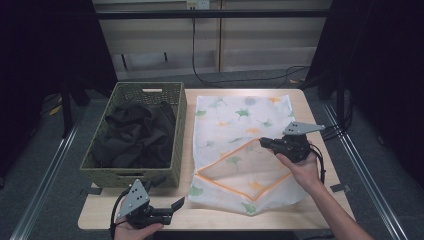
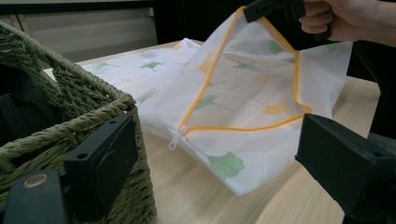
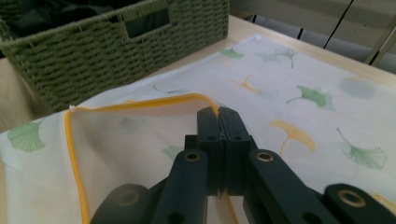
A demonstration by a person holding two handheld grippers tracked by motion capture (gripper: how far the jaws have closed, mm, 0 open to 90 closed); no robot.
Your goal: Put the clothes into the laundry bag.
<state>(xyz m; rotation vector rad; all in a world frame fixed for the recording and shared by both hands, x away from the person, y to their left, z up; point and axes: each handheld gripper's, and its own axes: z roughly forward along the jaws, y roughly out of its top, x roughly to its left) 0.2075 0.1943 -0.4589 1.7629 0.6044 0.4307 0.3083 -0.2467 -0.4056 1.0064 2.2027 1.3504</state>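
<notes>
A white mesh bag (image 1: 235, 125) printed with green and orange leaves lies on the wooden table (image 1: 210, 217). Its opening is edged with an orange zipper (image 3: 140, 101). My right gripper (image 1: 263, 142) is shut on the upper zipper edge and holds it up off the table, so the mouth gapes (image 2: 243, 93). In the right gripper view the closed jaws (image 3: 218, 116) pinch that orange edge. My left gripper (image 1: 170, 192) stands open near the table's front left corner, nothing between its fingers (image 2: 102, 158). It faces the bag's mouth and the zipper pull (image 2: 175, 139).
A green woven basket (image 1: 131, 89) holding dark clothes (image 1: 135, 132) stands left of the bag, close beside my left gripper (image 2: 70, 107). The person's right hand (image 2: 336, 18) grips the right gripper. Cables run across the floor behind the table.
</notes>
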